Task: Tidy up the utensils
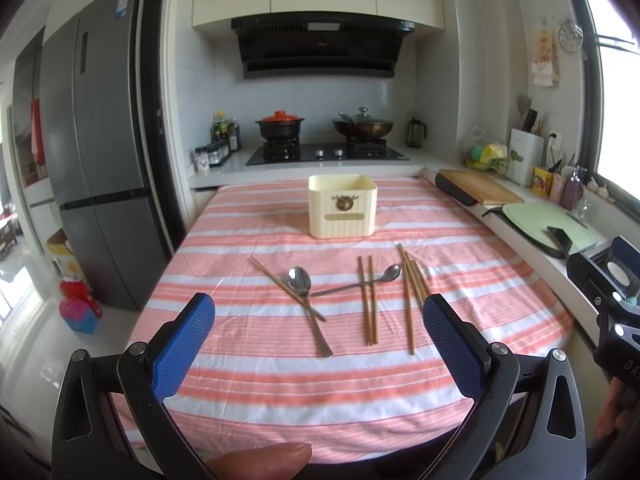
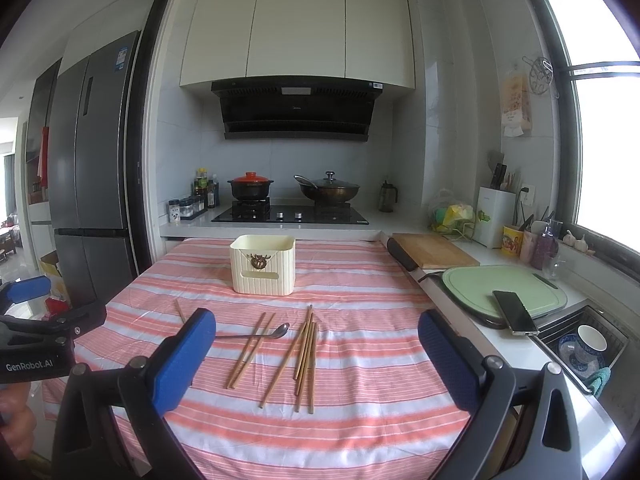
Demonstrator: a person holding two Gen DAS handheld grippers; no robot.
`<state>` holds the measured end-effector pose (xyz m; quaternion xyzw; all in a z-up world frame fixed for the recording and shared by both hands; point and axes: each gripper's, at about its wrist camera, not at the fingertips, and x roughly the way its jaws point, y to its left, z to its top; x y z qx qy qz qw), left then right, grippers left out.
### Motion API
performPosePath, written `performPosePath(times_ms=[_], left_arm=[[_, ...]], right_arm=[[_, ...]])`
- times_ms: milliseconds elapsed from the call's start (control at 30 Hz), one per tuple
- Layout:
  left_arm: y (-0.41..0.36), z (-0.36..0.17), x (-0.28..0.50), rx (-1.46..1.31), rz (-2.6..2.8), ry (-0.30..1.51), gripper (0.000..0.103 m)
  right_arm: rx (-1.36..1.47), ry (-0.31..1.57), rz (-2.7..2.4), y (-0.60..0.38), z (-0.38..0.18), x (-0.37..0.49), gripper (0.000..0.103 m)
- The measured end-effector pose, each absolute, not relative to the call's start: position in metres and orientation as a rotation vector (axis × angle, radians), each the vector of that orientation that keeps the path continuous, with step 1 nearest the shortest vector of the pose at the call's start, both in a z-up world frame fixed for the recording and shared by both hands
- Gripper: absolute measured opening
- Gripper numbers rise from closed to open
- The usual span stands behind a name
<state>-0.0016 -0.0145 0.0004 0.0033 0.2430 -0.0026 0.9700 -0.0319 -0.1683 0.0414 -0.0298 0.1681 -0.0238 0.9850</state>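
While both grippers hang above the near edge of the table, neither touches anything. The left gripper [image 1: 320, 344] has its blue fingers [image 1: 182, 344] spread wide apart with nothing between them, and the right gripper [image 2: 316, 364] is spread just as wide and equally empty. A thumb tip [image 1: 264, 458] shows at the bottom of the left wrist view.

On the table lies a pink and white striped cloth [image 1: 280, 384]. Toward its far side stands a cream ribbed box [image 1: 342, 206], upright, open at the top, with a small brown ornament on its front.

Nearer the grippers, the utensils lie loose on the cloth, well apart from the box. In the left wrist view, a large spoon [image 1: 304, 292] lies with its bowl toward the box and its handle pointing to the near edge, and a single chopstick [image 1: 286, 288] crosses it at an angle. To the right, a pair of chopsticks [image 1: 369, 300] lies side by side, and a smaller spoon [image 1: 360, 283] rests across them, its bowl on their right. Further right is a bundle of several chopsticks [image 1: 412, 288], fanned slightly at the far ends.

Along the right of the table runs a counter with a wooden cutting board [image 2: 434, 250], a green cutting board [image 2: 476, 284] with a phone [image 2: 514, 312] lying on its near edge, and a sink [image 2: 560, 336] holding a cup and a blue patterned dish. Behind the table is a stove [image 2: 290, 214] with two lidded pots.
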Motion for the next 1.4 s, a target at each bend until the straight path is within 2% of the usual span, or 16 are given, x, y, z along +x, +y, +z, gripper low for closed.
performPosePath(times_ms=[1400], left_arm=[[-0.0164, -0.0071, 0.0019, -0.008, -0.047, 0.489, 0.103]], right_arm=[[-0.039, 0.360, -0.048, -0.1743, 0.0356, -0.0266, 0.103]])
